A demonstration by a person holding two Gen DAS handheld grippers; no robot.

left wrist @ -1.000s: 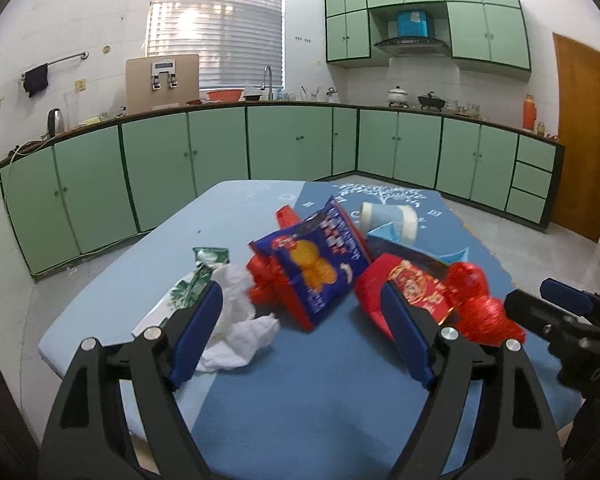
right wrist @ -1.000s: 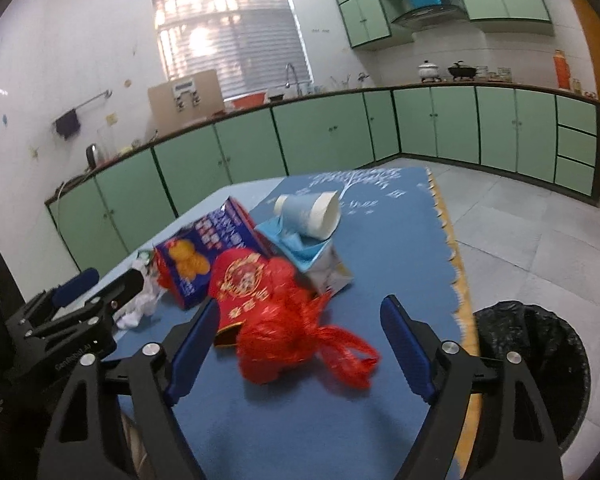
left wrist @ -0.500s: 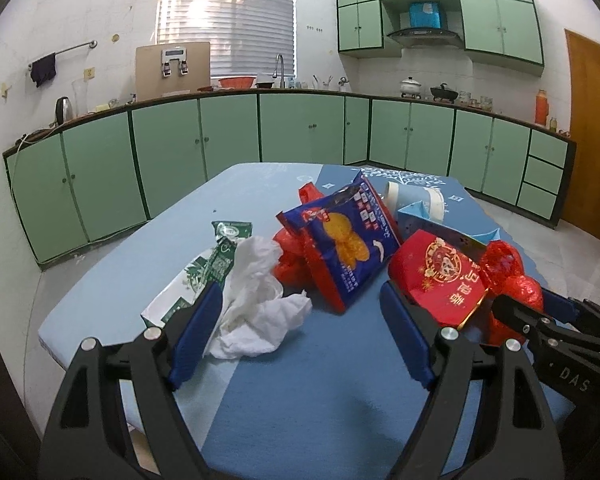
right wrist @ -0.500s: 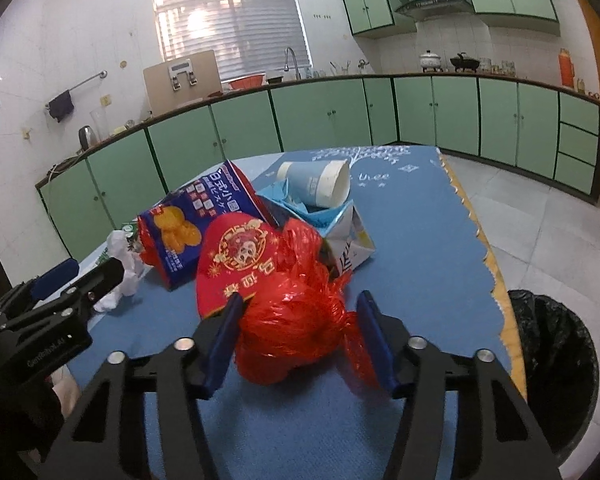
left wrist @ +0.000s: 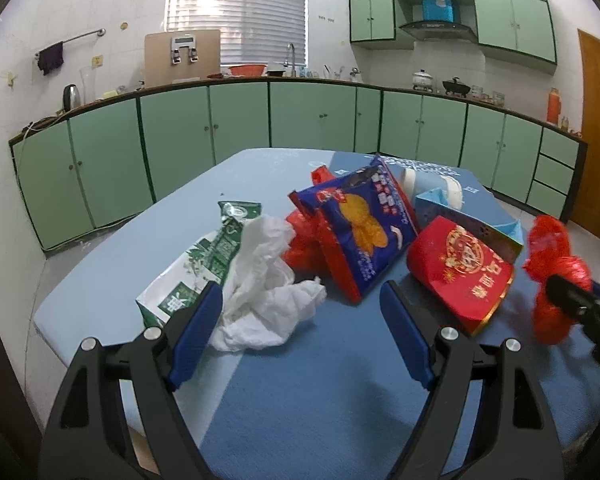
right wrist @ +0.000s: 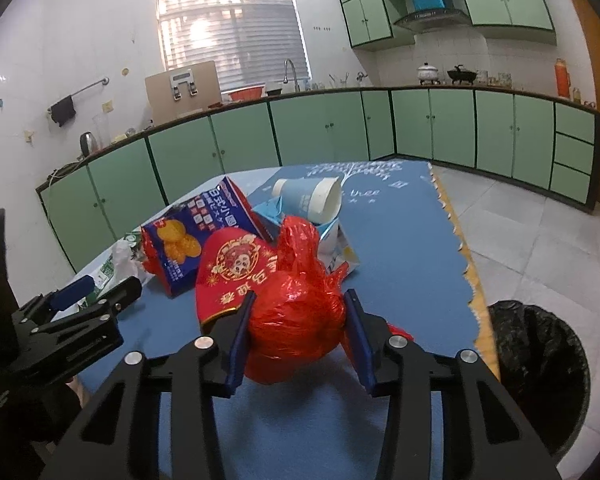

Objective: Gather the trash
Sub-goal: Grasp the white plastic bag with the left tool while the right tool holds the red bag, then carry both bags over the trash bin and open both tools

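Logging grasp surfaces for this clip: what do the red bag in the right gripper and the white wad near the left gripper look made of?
Red bag: thin glossy plastic film, crinkled with bright glints. The right gripper is closing on it.
White wad: matte, softly crumpled, probably tissue paper.

We've got a knotted red plastic bag (right wrist: 296,320), bulging and crinkled, low in the centre of the right wrist view. Behind it a red packet (right wrist: 232,268) with a gold emblem leans against a blue snack bag (right wrist: 188,240). Crumpled white tissue (left wrist: 264,280) overlaps a green-and-white carton (left wrist: 204,260), left of centre in the left view. A pale blue paper cup (right wrist: 308,200) lies on its side.
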